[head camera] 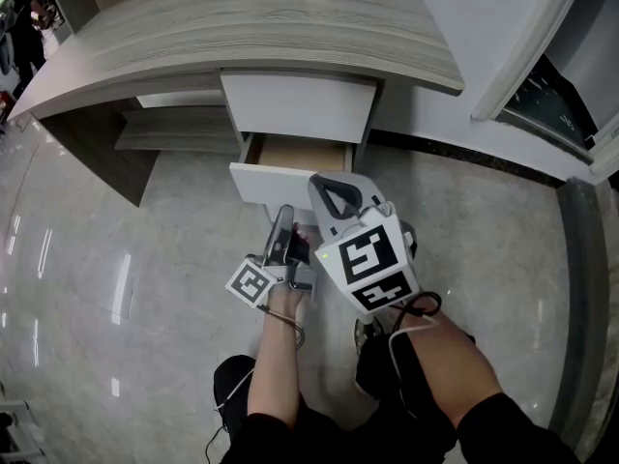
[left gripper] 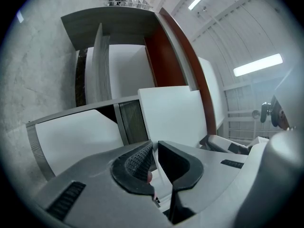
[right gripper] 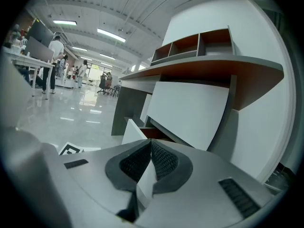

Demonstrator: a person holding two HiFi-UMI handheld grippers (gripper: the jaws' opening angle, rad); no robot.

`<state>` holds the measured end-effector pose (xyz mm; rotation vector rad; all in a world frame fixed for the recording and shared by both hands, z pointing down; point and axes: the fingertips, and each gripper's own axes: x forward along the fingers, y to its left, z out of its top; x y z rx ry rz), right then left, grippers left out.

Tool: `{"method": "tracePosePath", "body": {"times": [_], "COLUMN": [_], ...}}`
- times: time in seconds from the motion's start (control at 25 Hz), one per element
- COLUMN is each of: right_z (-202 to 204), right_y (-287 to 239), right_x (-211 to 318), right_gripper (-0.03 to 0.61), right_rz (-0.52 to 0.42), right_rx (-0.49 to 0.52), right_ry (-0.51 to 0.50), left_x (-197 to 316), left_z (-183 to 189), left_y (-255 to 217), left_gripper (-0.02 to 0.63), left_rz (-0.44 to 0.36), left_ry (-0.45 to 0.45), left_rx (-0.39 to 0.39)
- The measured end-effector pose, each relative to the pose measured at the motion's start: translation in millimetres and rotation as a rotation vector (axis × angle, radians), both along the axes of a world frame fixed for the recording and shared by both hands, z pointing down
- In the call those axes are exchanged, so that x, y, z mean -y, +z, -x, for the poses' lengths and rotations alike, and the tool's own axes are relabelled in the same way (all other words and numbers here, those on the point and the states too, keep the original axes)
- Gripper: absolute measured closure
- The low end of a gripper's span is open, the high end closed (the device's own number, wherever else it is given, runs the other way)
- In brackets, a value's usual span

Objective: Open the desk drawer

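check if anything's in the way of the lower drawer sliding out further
Nothing fixed that I can see. In front of the drawer front are only the right gripper, shut on its edge, the left gripper, and glossy floor.

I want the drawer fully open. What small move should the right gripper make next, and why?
Probably keep the hold and pull a little further out from the desk. The right gripper is shut on the white drawer front, and only a narrow strip of the brown inside shows.
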<state>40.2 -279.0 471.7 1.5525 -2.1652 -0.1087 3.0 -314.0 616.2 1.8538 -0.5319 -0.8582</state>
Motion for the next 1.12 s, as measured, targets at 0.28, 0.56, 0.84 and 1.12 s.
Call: {"method": "tracePosePath", "body": {"times": [0.28,0.56,0.84,1.12], "right_z": [2.8,-2.3,-10.8,-20.3], "right_y": [2.5,-2.4,-7.2,21.4], "right_x": [-1.9,-2.1,-4.9,2.4], "right_gripper": [0.572,0.572,0.54,0.459], "right_rz": [0.001,0.001,0.062,0.182], "right_rx": [-0.086,-0.031,-0.236,-0.472], "right_ry": [-0.006,0.012,-0.064,-0.084], "left_x": [-0.1,-9.7,-24.4,-38.0], "left_z": [0.1,7.0,-1.9,-20.6], "left_y": [5.3,4.8,-1.0,9.9], "left_gripper": [0.581,0.611,0.611,0.611], "left_rz": [0.004,-0.009,-0.212,-0.312], "left_ry": [0.019,0.023,0.073,0.099], "left_rx": [0.046,0.048,0.358,0.617]}}
